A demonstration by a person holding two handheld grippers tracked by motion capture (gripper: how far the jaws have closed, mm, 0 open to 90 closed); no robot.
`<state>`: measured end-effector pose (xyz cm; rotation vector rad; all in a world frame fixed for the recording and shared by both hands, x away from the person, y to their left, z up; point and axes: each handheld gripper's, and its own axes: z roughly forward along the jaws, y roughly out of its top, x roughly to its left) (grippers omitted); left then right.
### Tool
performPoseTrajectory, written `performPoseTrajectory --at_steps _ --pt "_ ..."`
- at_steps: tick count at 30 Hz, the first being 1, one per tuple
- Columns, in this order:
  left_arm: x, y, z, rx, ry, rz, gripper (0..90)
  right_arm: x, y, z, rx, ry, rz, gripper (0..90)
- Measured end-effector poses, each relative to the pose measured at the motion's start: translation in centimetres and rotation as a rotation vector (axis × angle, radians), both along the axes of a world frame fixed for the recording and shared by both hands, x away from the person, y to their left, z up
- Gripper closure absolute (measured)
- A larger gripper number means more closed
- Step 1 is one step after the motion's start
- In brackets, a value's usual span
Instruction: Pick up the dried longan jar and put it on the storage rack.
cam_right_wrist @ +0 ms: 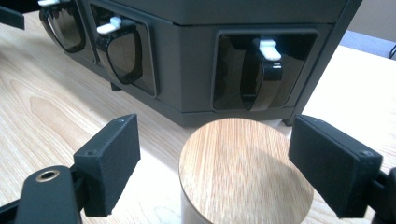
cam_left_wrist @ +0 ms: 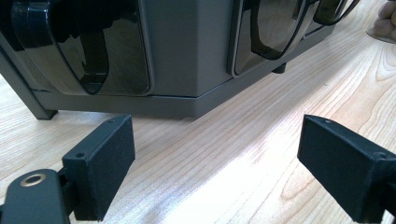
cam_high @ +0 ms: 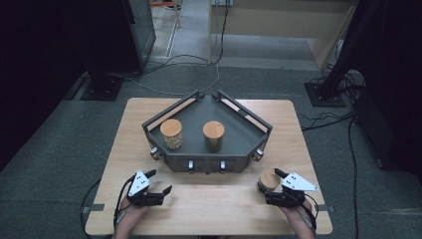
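A clear jar with a round wooden lid (cam_high: 268, 180) stands on the table in front of the tray's right corner. My right gripper (cam_high: 272, 185) is open, one jaw on each side of this jar. In the right gripper view the lid (cam_right_wrist: 243, 172) lies between and just below the pads (cam_right_wrist: 112, 163), with a gap showing on the left side. My left gripper (cam_high: 160, 181) is open at the front left of the table with nothing between its jaws. The left gripper view has that gripper (cam_left_wrist: 215, 158) over bare wood, facing the tray's front wall.
A dark grey angular tray (cam_high: 259, 125) sits mid-table, holding two wooden-lidded jars (cam_high: 171, 133) (cam_high: 213, 135). Its front wall carries dark windows with white levers (cam_right_wrist: 268, 49). Cables run over the floor behind the table (cam_high: 214, 209).
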<state>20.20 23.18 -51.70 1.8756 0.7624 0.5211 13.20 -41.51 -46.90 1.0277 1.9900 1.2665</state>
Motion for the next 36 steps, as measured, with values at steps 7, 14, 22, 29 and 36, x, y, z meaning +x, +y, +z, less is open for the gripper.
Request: performPoseTrajectory --at_steps 7,14,22,29,36 --pt "0.0 0.0 0.0 0.002 0.000 0.000 11.0 -0.1 0.2 -0.3 -0.014 0.001 -0.004 15.6" --pt "0.0 0.0 0.0 0.002 -0.001 0.000 11.0 -0.2 0.2 -0.5 -0.017 -0.005 -0.020 15.6" --pt "0.0 0.0 0.0 0.002 -0.001 0.000 11.0 -0.4 0.1 -0.5 -0.024 -0.013 -0.035 15.6" --pt "0.0 0.0 0.0 0.004 -0.001 -0.001 11.0 -0.5 -0.2 -0.9 -0.020 -0.006 -0.053 15.6" --pt "0.0 0.0 0.0 0.004 -0.001 -0.001 11.0 -0.4 0.0 -1.4 -0.025 0.013 -0.052 15.4"
